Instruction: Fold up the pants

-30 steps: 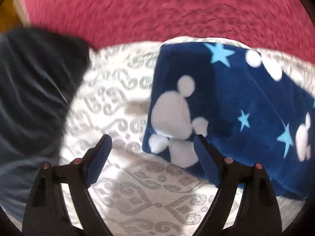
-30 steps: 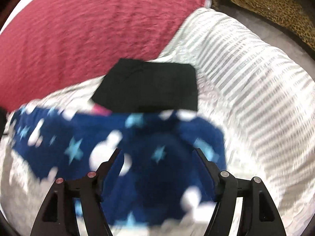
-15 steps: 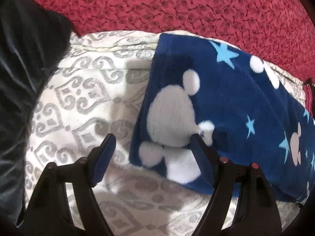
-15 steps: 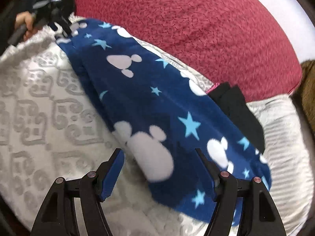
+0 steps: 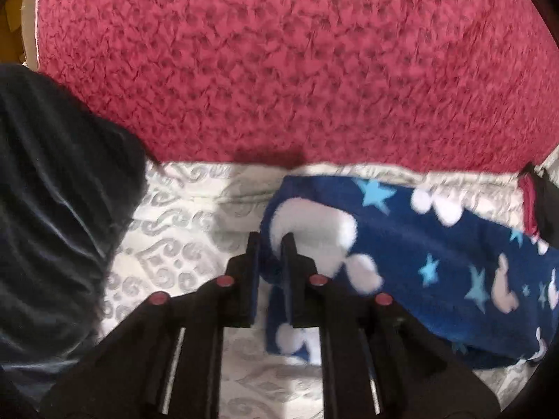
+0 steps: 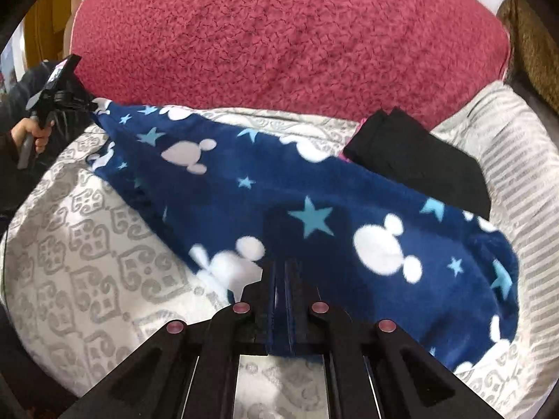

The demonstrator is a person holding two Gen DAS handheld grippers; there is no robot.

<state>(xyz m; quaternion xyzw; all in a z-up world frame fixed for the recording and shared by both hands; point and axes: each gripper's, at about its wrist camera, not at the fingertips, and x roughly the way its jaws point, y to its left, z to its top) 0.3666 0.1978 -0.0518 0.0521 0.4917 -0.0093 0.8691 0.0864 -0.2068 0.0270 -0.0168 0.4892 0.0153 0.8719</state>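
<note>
Both grippers closed since half a second ago: left gripper [image 5: 269, 244] pinches the pants [image 6: 314, 209] at their far-left end, right gripper [image 6: 283, 279] pinches the near edge. Pants lie stretched across the patterned bed cover [image 6: 87, 262]; a fold lift looks ready.

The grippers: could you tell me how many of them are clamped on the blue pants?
2: the left gripper pinches the pants at their far left end, and the right gripper grips the near edge.

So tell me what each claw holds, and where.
Both grip the blue pants: left claw pinches one end's corner, right claw the near edge toward the other end.
</note>
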